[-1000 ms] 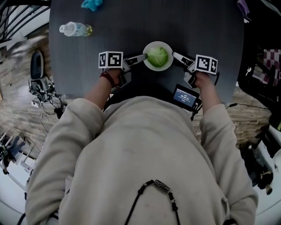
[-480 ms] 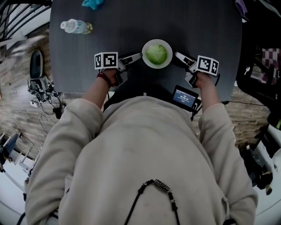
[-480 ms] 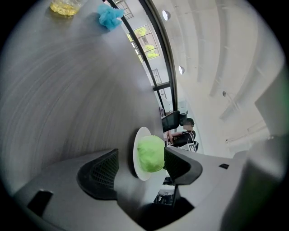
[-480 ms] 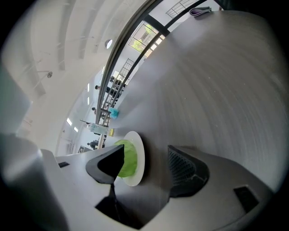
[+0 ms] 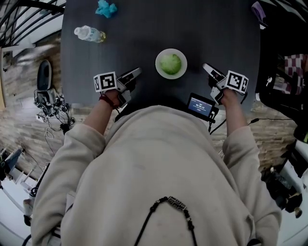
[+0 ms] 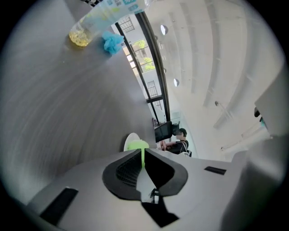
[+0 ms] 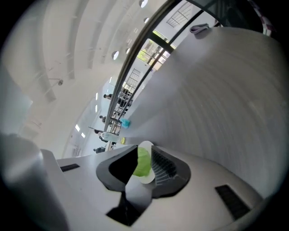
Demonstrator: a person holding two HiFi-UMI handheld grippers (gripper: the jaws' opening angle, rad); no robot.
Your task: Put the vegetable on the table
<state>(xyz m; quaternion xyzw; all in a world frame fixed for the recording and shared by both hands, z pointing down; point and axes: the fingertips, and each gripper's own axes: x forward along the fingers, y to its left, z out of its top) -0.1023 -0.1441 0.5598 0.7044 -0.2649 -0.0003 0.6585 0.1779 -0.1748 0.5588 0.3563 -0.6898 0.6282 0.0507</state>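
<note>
A green leafy vegetable [image 5: 171,63] lies in a white bowl [image 5: 160,70] that rests on the dark table [image 5: 216,33]. My left gripper [image 5: 136,72] hovers to the bowl's left, well apart from it. Its jaws have just been closing and now meet with only a thin slit and nothing between them. In the left gripper view the vegetable [image 6: 137,145] shows far beyond the left gripper [image 6: 143,152]. My right gripper [image 5: 206,67] hangs to the bowl's right; its jaws have been closing too but still stand apart, empty. Through that gap the right gripper view shows the distant vegetable [image 7: 143,163].
A water bottle [image 5: 89,33] and a crumpled blue cloth [image 5: 106,8] lie at the table's far left. A small device with a lit screen [image 5: 200,105] sits at the near edge by my right hand. Purple cloth [image 5: 260,8] lies at the far right corner.
Both grippers have let go of the bowl's rim, pulled outward and back from it, and narrowed their jaws. The bowl with the vegetable stays on the table.
</note>
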